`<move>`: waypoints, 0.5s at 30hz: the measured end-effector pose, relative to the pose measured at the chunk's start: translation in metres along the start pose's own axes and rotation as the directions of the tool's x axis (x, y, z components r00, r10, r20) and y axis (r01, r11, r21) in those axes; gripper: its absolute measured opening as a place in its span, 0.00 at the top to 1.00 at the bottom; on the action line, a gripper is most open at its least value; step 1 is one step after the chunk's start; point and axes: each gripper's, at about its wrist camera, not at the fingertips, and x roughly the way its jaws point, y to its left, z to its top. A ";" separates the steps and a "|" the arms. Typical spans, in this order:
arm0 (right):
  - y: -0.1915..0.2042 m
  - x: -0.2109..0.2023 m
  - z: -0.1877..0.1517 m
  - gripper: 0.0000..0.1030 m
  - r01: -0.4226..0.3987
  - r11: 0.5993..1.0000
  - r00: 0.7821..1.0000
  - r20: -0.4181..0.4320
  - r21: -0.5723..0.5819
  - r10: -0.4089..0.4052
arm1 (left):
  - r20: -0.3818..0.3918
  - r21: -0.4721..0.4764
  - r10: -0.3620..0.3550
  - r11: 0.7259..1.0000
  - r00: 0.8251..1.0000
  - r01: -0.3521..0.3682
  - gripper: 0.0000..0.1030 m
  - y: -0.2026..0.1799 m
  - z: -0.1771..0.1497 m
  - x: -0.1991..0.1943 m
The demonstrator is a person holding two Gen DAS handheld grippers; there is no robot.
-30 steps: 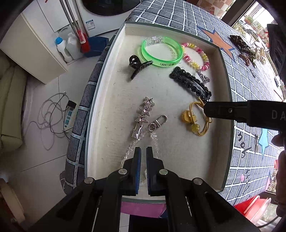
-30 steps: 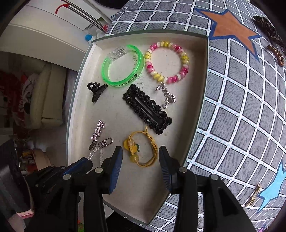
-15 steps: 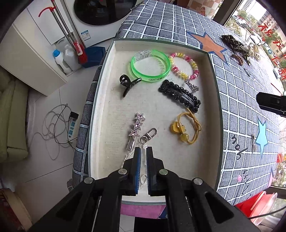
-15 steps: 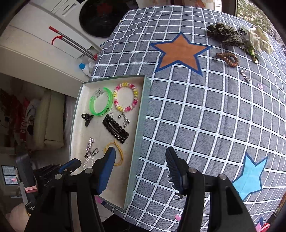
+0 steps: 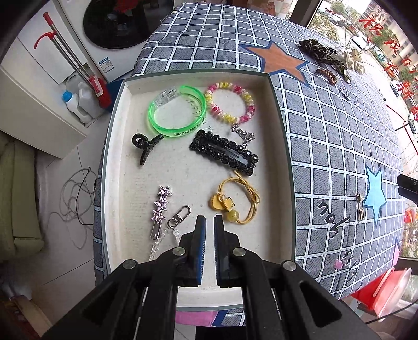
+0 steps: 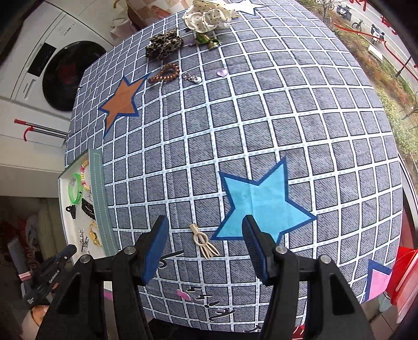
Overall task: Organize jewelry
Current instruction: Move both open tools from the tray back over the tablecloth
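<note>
A shallow white tray (image 5: 282, 157) holds a green bangle (image 5: 177, 112), a pink-and-yellow coil bracelet (image 5: 230, 104), a black claw clip (image 5: 145, 143), a black beaded clip (image 5: 224, 151), a yellow hair tie (image 5: 235, 201), a star clip (image 5: 160, 209) and a clasp on a crystal chain (image 5: 180, 214). My left gripper (image 5: 209, 222) hangs over the tray's near end, shut with nothing in it. My right gripper (image 6: 206, 222) is open above the checked cloth, beside a blue star. A small cream hair clip (image 6: 203, 240) lies on the cloth under the gap between its fingers.
At the far end of the cloth lie a leopard scrunchie (image 6: 164, 45), a brown coil tie (image 6: 164, 73), a white scrunchie (image 6: 209, 14), a silver charm (image 6: 193, 78) and a purple heart (image 6: 222, 71). The tray (image 6: 99, 198) sits at the table's left edge. A washing machine stands beyond it.
My right gripper has swung from over the yellow hair tie in the tray out to the right over the cloth, and its jaws have widened. My left gripper has lifted a little and stayed shut.
</note>
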 end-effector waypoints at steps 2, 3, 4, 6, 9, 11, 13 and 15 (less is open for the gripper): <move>-0.013 0.002 -0.006 0.40 0.008 1.000 1.000 -0.005 0.026 -0.008 | -0.002 0.014 0.001 1.000 1.000 -0.001 0.88 -0.007 0.002 0.001; -0.018 0.003 -0.009 0.40 0.012 0.999 1.000 -0.009 0.035 -0.011 | -0.002 0.020 0.002 1.000 1.000 -0.002 0.88 -0.011 0.003 0.001; -0.022 0.005 -0.011 0.40 0.015 0.999 1.000 -0.012 0.041 -0.014 | -0.002 0.026 0.002 1.000 1.000 -0.002 0.88 -0.014 0.004 0.001; -0.027 0.009 -0.017 0.40 0.018 0.999 1.000 -0.021 0.047 -0.017 | -0.003 0.039 0.003 0.999 1.000 -0.003 0.88 -0.021 0.006 0.001; -0.027 0.016 -0.024 0.40 0.022 0.999 0.999 -0.036 0.039 -0.021 | -0.004 0.053 0.006 0.999 1.000 -0.005 0.88 -0.029 0.008 0.002; -0.025 0.021 -0.029 0.40 0.023 1.000 0.999 -0.048 0.021 -0.022 | -0.006 0.059 0.006 0.998 1.000 -0.006 0.88 -0.034 0.009 0.002; -0.017 0.027 -0.034 0.40 0.031 0.999 0.998 -0.062 -0.014 -0.031 | -0.005 0.064 0.010 0.998 1.000 -0.010 0.88 -0.037 0.010 0.002; -0.007 0.034 -0.039 0.40 0.039 0.998 0.996 -0.073 -0.056 -0.043 | -0.006 0.064 0.014 0.998 1.000 -0.013 0.88 -0.040 0.011 0.002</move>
